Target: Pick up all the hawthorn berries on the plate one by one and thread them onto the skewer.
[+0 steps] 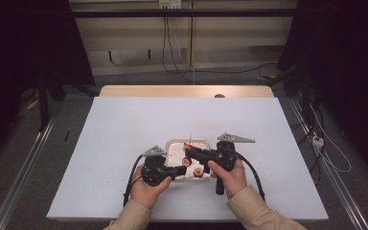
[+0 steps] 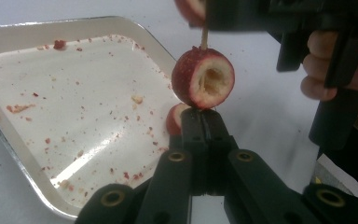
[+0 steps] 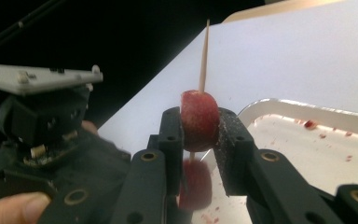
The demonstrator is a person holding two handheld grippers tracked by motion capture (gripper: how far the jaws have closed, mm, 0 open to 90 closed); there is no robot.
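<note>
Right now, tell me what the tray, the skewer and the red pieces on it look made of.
Tray: thin shiny metal, probably aluminium; bright reflective rim.
Skewer: pale matte wood or bamboo; thin, tapered.
Red pieces: fruit, red skin, pale cored flesh.

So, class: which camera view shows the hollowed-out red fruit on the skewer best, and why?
The left gripper view: the hollowed fruit faces the camera, its scooped cavity plain, on the skewer. In the high view it is probably one of the small red dots over the tray. The right gripper view shows red fruits side-on, no cavity.

A white-topped table [image 1: 124, 124] stands on grey floor [image 1: 52, 143], cables [image 1: 172, 52] trailing down the beige wall [image 1: 230, 38].
</note>
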